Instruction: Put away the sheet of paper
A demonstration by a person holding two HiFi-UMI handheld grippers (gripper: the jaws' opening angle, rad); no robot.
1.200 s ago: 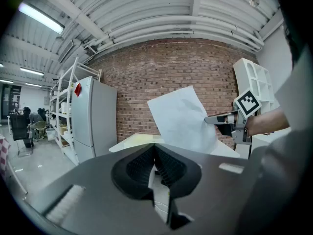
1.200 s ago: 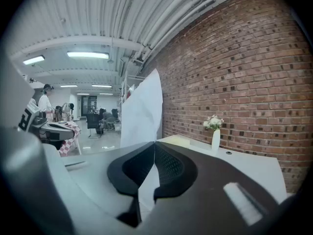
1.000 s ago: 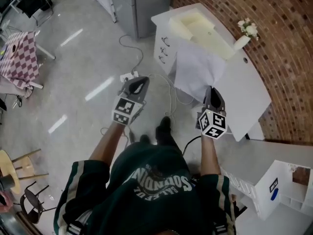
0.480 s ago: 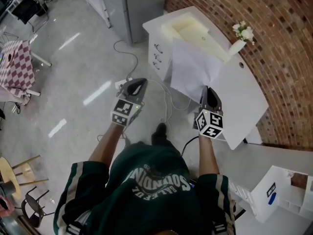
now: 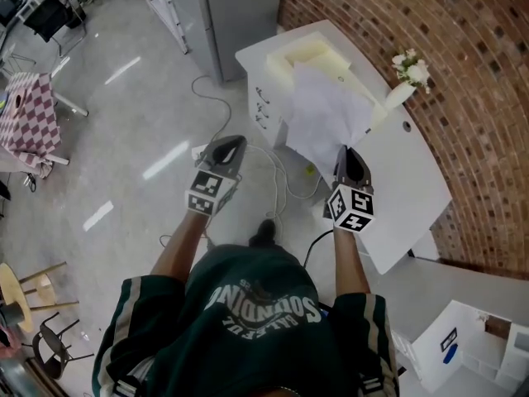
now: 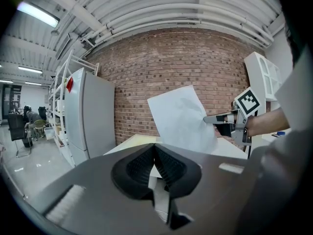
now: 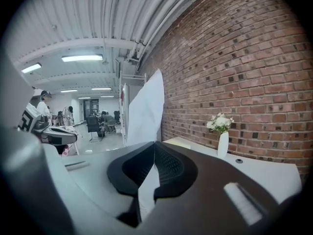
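Right gripper (image 5: 345,150): clamped on sheet of paper (image 5: 324,116), which hid part of desk (image 5: 401,172). Left gripper (image 5: 232,141): closed, empty.

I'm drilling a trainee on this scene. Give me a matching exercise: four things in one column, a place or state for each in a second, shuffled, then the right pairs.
Things
1. sheet of paper
2. left gripper
3. vase of flowers
4. checkered cloth

Places or states
A. stands on the white desk by the brick wall
B. shut, with nothing between its jaws
C. at the far left of the head view, away from the desk
D. pinched in the right gripper, held up in the air

Pairs: 1-D, 2-B, 3-A, 4-C
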